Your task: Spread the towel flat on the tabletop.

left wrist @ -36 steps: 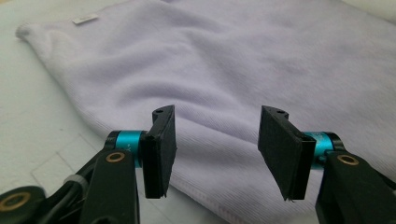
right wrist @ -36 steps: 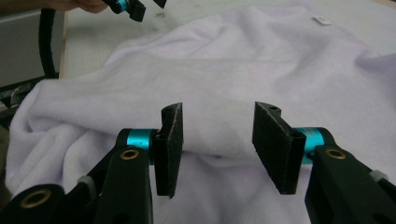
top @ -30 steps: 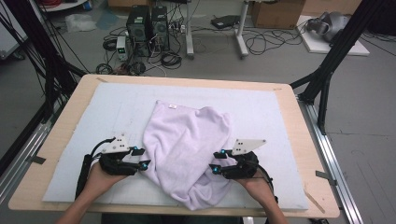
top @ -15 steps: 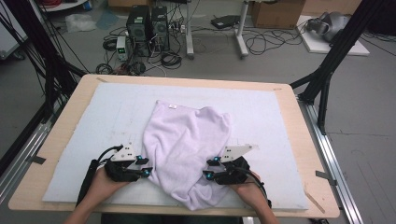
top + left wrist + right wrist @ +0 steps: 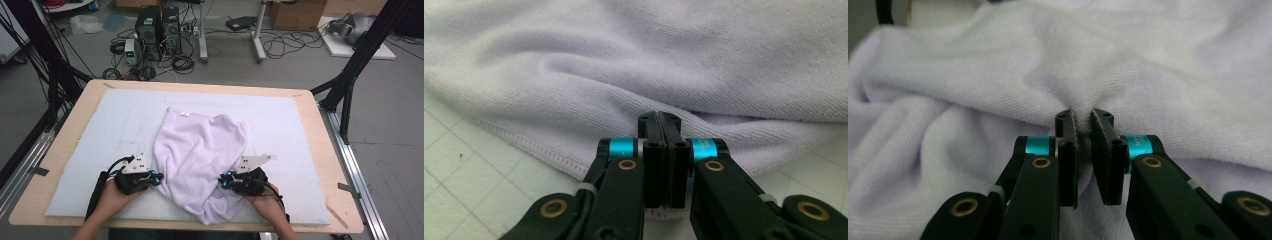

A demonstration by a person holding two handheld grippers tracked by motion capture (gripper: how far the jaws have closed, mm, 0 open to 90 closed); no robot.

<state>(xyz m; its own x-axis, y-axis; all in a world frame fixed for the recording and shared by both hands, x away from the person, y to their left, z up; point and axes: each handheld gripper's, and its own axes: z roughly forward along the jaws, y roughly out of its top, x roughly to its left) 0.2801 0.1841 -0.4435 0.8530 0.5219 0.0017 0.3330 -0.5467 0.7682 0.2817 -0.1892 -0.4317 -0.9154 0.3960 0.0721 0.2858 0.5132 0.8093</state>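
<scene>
Both tongs had just been closing. The left tongs (image 5: 159, 178) pinched the lilac towel (image 5: 200, 160) at its left hem; the right tongs (image 5: 223, 181) gripped a fold opposite. The towel lay crumpled between them near the worktop's (image 5: 310, 107) front edge, its length running toward the far edge.

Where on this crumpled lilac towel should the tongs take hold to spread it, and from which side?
Grip the lilac towel at its near side edges, each tongs coming in level from its own flank. The hemmed edge lies flat on the mat there, thin enough to pinch. The left tongs are shut on that edge; the right tongs have just closed on a bunched fold.
</scene>
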